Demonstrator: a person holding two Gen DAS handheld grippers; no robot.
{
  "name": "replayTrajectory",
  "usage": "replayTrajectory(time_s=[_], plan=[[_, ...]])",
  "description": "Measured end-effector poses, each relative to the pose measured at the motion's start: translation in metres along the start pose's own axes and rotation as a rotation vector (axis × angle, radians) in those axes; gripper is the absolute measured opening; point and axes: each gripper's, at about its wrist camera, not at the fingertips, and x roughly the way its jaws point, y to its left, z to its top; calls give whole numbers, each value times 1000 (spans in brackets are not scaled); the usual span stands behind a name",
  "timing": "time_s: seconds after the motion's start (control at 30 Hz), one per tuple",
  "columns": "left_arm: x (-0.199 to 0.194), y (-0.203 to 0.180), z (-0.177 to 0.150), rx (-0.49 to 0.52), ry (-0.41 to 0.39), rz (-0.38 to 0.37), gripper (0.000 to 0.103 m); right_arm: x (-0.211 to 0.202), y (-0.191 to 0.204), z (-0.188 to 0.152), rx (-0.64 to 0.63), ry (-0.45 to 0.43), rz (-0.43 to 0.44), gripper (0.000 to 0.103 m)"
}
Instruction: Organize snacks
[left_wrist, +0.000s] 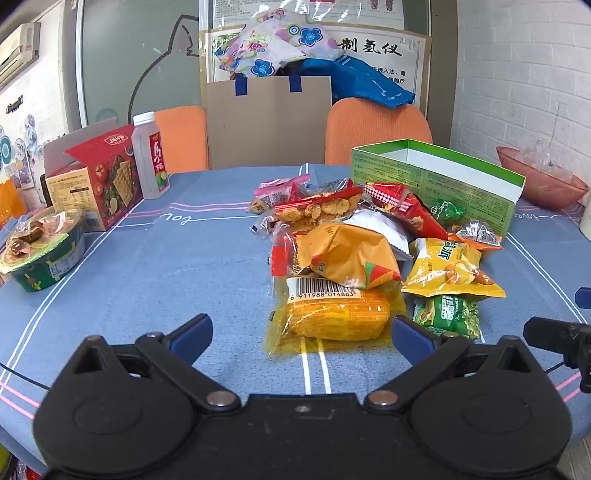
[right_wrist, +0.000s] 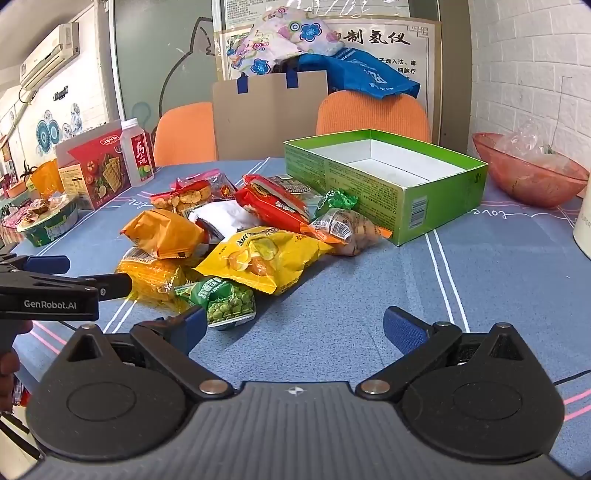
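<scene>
Blue worktop (left_wrist: 147, 280) is piled w/ snacks beside an empty green box (right_wrist: 436, 206). Both tongs, left (left_wrist: 301, 332) & right (right_wrist: 293, 326), are spread wide, nothing pinched. Corn pack (left_wrist: 332, 314) is nearest the left tongs; its long side runs left-right. It should be pinched mid-body, then dropped in the box.

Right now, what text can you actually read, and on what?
"6 911988 014863": barcode on the corn pack.
"GenRobot.AI": side of the left gripper.
"制氢仪": poster behind the chairs.
"love": script on the tablecloth.
Snack bag and green box print: too small.
</scene>
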Motion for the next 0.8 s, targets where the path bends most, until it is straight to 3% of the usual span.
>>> replayTrajectory(time_s=[0.8], plan=[[11, 5, 1, -28, 28, -14, 103, 12, 0, 3, -4, 29, 10, 103]])
